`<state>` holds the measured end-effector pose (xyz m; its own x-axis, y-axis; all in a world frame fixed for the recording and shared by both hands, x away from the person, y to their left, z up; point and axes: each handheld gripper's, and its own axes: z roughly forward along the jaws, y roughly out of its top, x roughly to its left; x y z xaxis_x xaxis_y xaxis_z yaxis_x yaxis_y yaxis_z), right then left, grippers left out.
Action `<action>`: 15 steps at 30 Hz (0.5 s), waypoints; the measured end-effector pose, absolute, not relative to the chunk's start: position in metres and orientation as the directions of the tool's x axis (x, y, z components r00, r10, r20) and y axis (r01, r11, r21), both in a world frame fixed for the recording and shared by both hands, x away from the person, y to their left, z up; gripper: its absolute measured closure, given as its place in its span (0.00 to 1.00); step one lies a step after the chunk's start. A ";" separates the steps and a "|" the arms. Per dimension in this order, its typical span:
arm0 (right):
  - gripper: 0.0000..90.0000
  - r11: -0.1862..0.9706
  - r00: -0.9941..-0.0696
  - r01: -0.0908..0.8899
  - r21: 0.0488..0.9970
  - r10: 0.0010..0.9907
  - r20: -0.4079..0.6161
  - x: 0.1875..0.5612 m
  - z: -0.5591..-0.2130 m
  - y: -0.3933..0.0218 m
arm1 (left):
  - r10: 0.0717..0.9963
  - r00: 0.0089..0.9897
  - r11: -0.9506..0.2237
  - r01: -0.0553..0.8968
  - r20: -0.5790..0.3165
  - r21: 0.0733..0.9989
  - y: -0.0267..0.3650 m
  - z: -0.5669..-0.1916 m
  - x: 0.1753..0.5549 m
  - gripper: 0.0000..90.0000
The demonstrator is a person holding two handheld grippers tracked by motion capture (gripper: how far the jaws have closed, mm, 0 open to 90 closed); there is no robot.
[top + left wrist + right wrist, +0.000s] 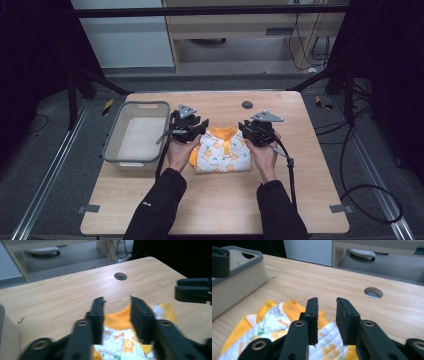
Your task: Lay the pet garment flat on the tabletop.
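Currently left gripper (190, 131) and right gripper (256, 131) hover, jaws apart and empty, over the folded baby shirt (223, 151) mid-table beside the grey bin (113, 145). Risk: a shallow pinch grabs only the top layer, unfolding it.

We see a small folded garment (222, 150) lying flat on the wooden surface (220, 205), near its middle and just right of a grey bin (137, 132). It is white quilted cloth printed with orange flowers and small figures, trimmed with an orange collar and orange sleeve edges. The collar end points toward the far side of the surface. It is folded into a compact, roughly square bundle, its edges fairly neat.
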<state>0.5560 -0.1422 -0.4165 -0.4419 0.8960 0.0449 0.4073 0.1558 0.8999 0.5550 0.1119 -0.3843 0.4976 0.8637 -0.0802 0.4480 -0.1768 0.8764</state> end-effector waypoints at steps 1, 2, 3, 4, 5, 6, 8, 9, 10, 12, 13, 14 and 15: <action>0.73 0.160 -0.446 0.392 0.906 0.894 0.034 0.553 -0.415 -0.145 | 0.855 0.507 -0.161 0.456 -0.106 0.875 0.117 -0.386 0.552 0.62; 0.73 0.160 -0.446 0.392 0.906 0.894 0.034 0.553 -0.415 -0.145 | 0.855 0.507 -0.161 0.456 -0.106 0.875 0.117 -0.386 0.552 0.60; 0.72 0.164 -0.453 0.385 0.908 0.891 0.031 0.551 -0.414 -0.147 | 0.857 0.506 -0.170 0.449 -0.092 0.877 0.121 -0.387 0.548 0.60; 0.71 0.168 -0.464 0.377 0.911 0.885 0.029 0.546 -0.412 -0.151 | 0.854 0.514 -0.180 0.444 -0.085 0.878 0.124 -0.387 0.544 0.59; 0.68 0.171 -0.474 0.372 0.912 0.880 0.029 0.542 -0.410 -0.154 | 0.843 0.530 -0.182 0.444 -0.093 0.878 0.129 -0.387 0.539 0.57; 0.66 0.183 -0.490 0.366 0.912 0.872 0.021 0.536 -0.408 -0.158 | 0.841 0.533 -0.190 0.444 -0.088 0.876 0.132 -0.388 0.536 0.55; 0.64 0.200 -0.514 0.357 0.912 0.858 0.013 0.526 -0.406 -0.164 | 0.842 0.537 -0.221 0.436 -0.055 0.872 0.138 -0.390 0.526 0.52; 0.63 0.213 -0.525 0.356 0.910 0.851 0.006 0.521 -0.406 -0.167 | 0.839 0.541 -0.228 0.432 -0.048 0.873 0.142 -0.391 0.521 0.50; 0.62 0.222 -0.534 0.357 0.907 0.845 0.004 0.515 -0.407 -0.171 | 0.838 0.545 -0.239 0.431 -0.040 0.870 0.145 -0.392 0.516 0.49; 0.61 0.222 -0.542 0.364 0.905 0.840 0.011 0.504 -0.410 -0.180 | 0.834 0.550 -0.252 0.428 -0.030 0.868 0.151 -0.397 0.505 0.47; 0.61 0.217 -0.548 0.380 0.899 0.836 0.030 0.494 -0.416 -0.188 | 0.830 0.557 -0.264 0.430 -0.024 0.863 0.156 -0.403 0.495 0.45; 0.61 0.217 -0.548 0.380 0.899 0.836 0.030 0.494 -0.416 -0.188 | 0.830 0.557 -0.264 0.430 -0.024 0.863 0.156 -0.403 0.495 0.45; 0.61 0.223 -0.550 0.382 0.897 0.835 0.027 0.490 -0.420 -0.191 | 0.825 0.565 -0.283 0.430 -0.012 0.857 0.158 -0.408 0.488 0.45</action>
